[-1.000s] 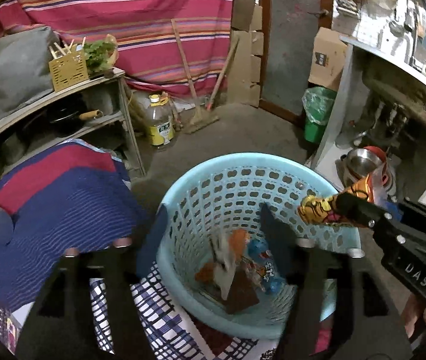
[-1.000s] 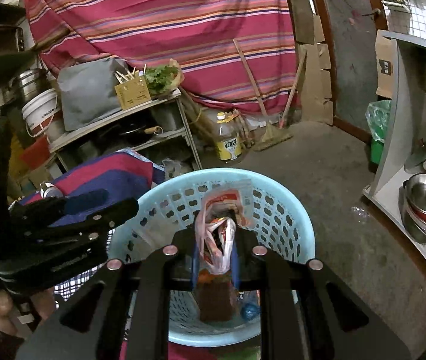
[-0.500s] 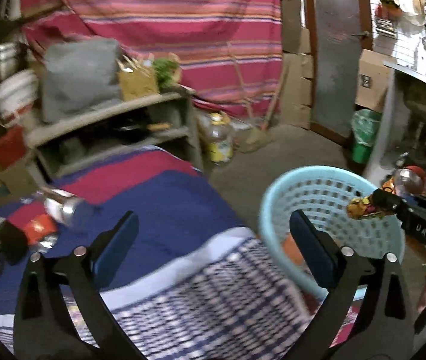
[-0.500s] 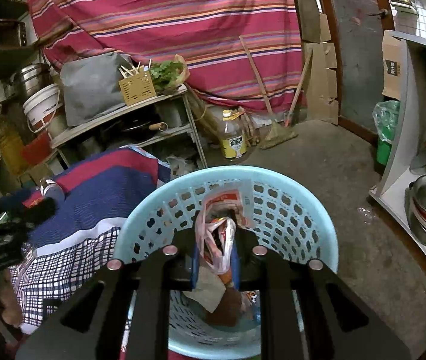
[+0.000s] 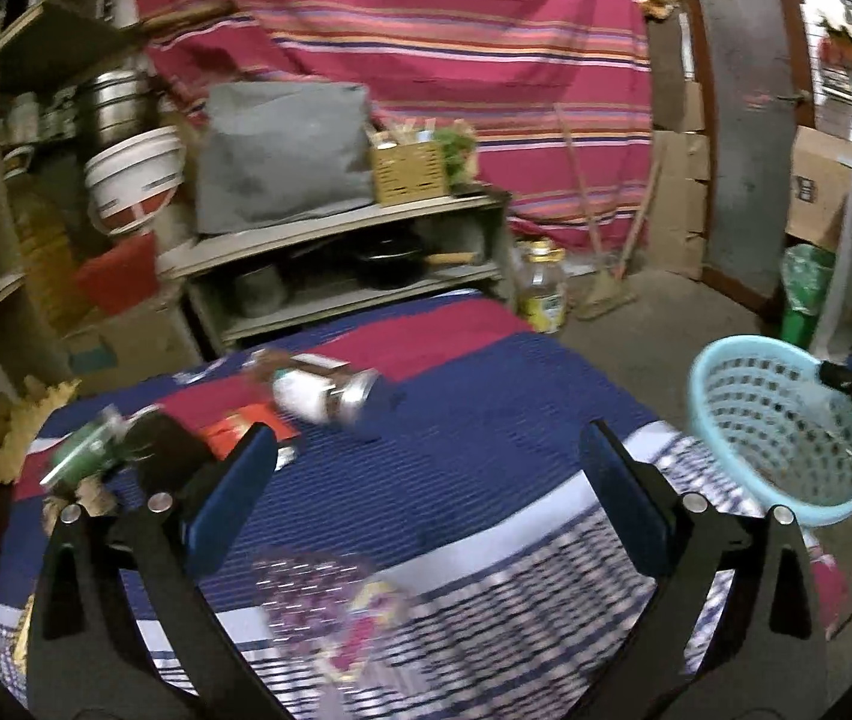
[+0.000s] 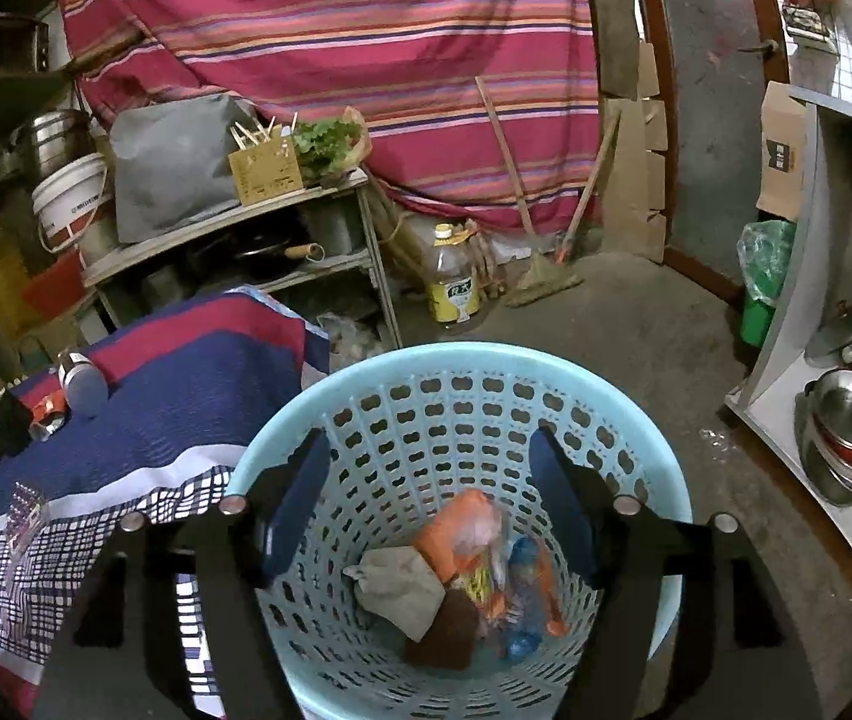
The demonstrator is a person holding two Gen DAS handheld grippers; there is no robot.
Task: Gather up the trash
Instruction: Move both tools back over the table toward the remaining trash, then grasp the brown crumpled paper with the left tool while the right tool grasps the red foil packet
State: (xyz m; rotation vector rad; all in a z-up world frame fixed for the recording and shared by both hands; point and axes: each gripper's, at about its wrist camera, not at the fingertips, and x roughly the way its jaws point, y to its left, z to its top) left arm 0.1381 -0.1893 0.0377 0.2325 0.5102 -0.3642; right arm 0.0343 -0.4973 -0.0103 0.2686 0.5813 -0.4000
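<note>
The right gripper (image 6: 429, 501) hangs over the blue basket (image 6: 675, 516). Its jaws have just been opening and now stand apart, with nothing between them. Right under them, at the bottom of the basket, lies the trash pile (image 6: 462, 570): an orange wrapper, a clear shiny bag, a grey crumpled piece, a brown piece and a blue wrapper, all touching each other. The gripper does not touch the pile.

The left gripper (image 5: 426, 486) is over the blanket (image 5: 486, 450), which is blue and red with a checked edge. Its jaws have just been opening too and are spread wide with nothing in them. Close below them a purple and pink packet (image 5: 330, 606) lies on the checked part; it is too blurry to read. A little farther on, past the left finger, a silver and white can (image 5: 321, 393) lies on its side. To the left of it are a red wrapper (image 5: 240, 429), a dark thing (image 5: 165, 459) and a green wrapper (image 5: 81, 456), near the far left side of the blanket. In this view the basket sits off to the right, well apart from the left gripper.

Behind the blanket stands a grey shelf (image 5: 342, 225) with a grey bag (image 5: 285, 153) and a yellow box (image 5: 408, 171) on top. A yellow bottle (image 6: 453, 285) stands on the floor. Farthest back hangs a striped red cloth (image 6: 330, 42).
</note>
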